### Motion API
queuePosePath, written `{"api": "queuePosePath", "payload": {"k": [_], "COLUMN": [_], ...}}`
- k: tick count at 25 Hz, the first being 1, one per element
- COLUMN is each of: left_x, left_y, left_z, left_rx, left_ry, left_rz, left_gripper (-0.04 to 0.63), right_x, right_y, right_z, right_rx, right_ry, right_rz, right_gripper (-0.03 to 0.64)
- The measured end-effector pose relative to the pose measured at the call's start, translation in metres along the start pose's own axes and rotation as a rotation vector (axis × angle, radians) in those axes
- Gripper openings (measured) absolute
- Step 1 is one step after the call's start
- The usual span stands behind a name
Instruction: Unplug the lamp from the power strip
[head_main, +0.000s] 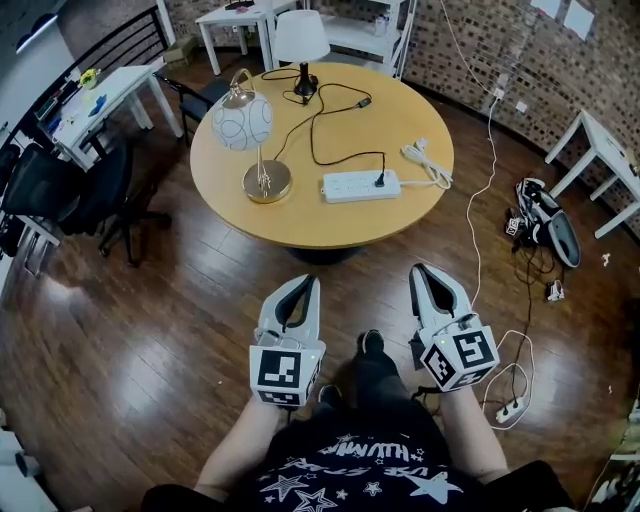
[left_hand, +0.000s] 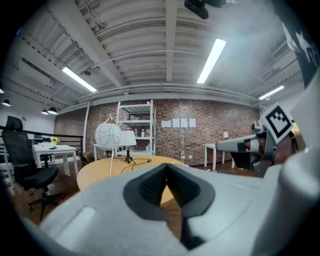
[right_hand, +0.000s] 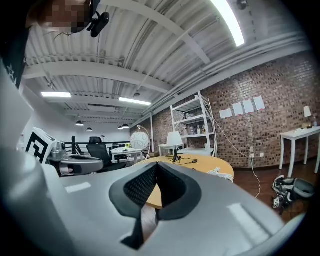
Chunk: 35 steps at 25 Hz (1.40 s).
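While both grippers hang low in front of me, well short of the table (head_main: 410, 110), the task is only at its approach step, as I judge it. My left gripper (head_main: 306, 283) has its jaws pressed together with nothing between them, and my right gripper (head_main: 422, 270) is likewise closed and empty.

The power strip (head_main: 361, 185) lies flat on the near part of the round top, and one black plug (head_main: 379, 181) sits in a socket near its right end. From that plug a black cord (head_main: 313, 135) loops back across the wood to the lamp (head_main: 301, 45) with the white shade at the far edge, so I take it to be the plug to pull. The globe lamp (head_main: 242, 122) on a brass foot stands just left of the strip; I cannot tell where its lead goes. A white cable (head_main: 428, 163) lies bundled off the strip's right end.

Next I need to reach forward over the table edge, part the right jaws and set them on either side of the plug body, not the cord. The strip looks light and loose, so I expect it to lift with the plug unless the left gripper comes down on its left half to pin it. A straight upward pull should then free the plug.
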<state>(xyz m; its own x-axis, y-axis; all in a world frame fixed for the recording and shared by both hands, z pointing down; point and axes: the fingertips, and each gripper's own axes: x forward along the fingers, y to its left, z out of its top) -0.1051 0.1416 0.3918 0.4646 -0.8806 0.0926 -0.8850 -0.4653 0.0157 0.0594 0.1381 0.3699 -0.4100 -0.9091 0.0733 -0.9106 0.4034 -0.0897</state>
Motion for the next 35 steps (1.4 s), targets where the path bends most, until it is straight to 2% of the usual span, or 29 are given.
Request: {"api": "queuePosePath", "payload": {"k": [7, 12, 19, 27, 35], "left_x": [0.025, 0.062, 0.122, 0.166, 0.194], "left_y": [0.010, 0.009, 0.011, 0.000, -0.003], "left_z": [0.001, -0.003, -0.002, -0.003, -0.002], "left_rx": [0.002, 0.010, 0.017, 0.035, 0.043], "left_ry": [0.012, 0.020, 0.050, 0.105, 0.123], "left_rz": [0.059, 0.079, 0.113, 0.169, 0.219], "left_gripper": [0.003, 0.003, 0.003, 0.003, 0.003], "right_x": [0.033, 0.061, 0.099, 0.126, 0.148], "right_y": [-0.029, -0.069, -0.127, -0.177, -0.192], "right_z": [0.004, 0.000, -0.006, -0.010, -0.019], "right_rx": [0.012, -0.004, 0.025, 0.061, 0.048], "right_ry": [-0.019, -0.013, 0.011, 0.032, 0.059], "right_rz": [0.033, 0.027, 0.037, 0.088, 0.146], "right_gripper": [0.008, 0.008, 0.008, 0.008, 0.008]}}
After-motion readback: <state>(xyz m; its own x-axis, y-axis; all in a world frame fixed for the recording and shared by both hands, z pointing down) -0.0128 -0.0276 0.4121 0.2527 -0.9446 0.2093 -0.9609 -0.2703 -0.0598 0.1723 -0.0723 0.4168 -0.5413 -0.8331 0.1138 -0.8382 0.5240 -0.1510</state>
